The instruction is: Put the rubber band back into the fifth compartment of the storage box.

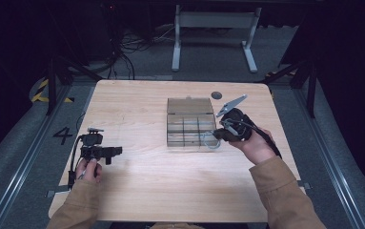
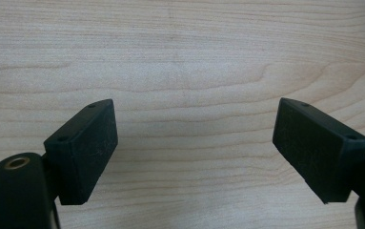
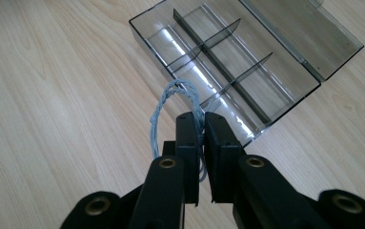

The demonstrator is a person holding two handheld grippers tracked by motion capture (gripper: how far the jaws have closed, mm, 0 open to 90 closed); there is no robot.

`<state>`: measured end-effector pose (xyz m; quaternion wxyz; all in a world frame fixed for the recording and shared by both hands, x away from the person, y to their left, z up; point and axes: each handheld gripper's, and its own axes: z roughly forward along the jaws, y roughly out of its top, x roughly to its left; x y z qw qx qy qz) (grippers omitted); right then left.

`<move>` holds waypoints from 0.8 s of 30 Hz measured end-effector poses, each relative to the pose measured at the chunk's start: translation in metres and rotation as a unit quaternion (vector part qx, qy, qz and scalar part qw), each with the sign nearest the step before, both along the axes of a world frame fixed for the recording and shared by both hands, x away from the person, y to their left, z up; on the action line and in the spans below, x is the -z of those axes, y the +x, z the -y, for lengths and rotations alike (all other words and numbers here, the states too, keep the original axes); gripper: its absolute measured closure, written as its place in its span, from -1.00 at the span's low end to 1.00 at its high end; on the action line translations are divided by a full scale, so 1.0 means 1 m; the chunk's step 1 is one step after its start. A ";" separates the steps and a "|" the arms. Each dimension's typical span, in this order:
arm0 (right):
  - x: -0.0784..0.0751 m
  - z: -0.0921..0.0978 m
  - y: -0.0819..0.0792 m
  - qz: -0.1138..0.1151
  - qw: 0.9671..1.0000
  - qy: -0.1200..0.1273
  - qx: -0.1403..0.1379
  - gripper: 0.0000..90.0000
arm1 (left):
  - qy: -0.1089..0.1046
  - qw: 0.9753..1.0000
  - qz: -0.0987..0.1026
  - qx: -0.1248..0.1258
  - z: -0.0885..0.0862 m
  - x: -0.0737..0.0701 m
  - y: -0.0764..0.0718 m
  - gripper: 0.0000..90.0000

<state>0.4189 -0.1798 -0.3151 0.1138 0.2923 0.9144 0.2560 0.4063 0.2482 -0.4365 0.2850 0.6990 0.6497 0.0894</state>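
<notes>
Pale blue twisted cord [image 3: 170,102], looped; centre of the right gripper view, pinched in the right gripper [image 3: 201,125], whose jaws are closed on it with only the cord's thickness between them. Loop hangs free at the near corner of the clear plastic compartment box [image 3: 289,43], lid open, dividers visible. In the high view the cord [image 1: 210,140] lies right of centre, at the box's [image 1: 189,106] lower right corner. Likely light, limp and springy; liable to snag on dividers. Best held on the bundled strands, not a single turn. Left gripper [image 2: 194,143]: jaws wide apart, nothing held, over bare wooden table [image 2: 180,57], lower left of the high view.
</notes>
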 end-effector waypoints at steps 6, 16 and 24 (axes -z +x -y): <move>-0.001 -0.006 0.010 0.004 1.000 0.007 0.002 0.89 | -0.001 1.000 0.000 -0.002 -0.001 0.000 -0.001 -0.64; -0.006 -0.010 0.028 0.010 1.000 0.022 0.016 0.89 | -0.001 1.000 0.000 -0.002 -0.002 0.000 -0.001 -0.64; -0.006 -0.015 0.044 0.008 0.999 0.032 0.026 0.89 | 0.000 1.000 -0.001 -0.001 -0.001 0.000 0.000 -0.64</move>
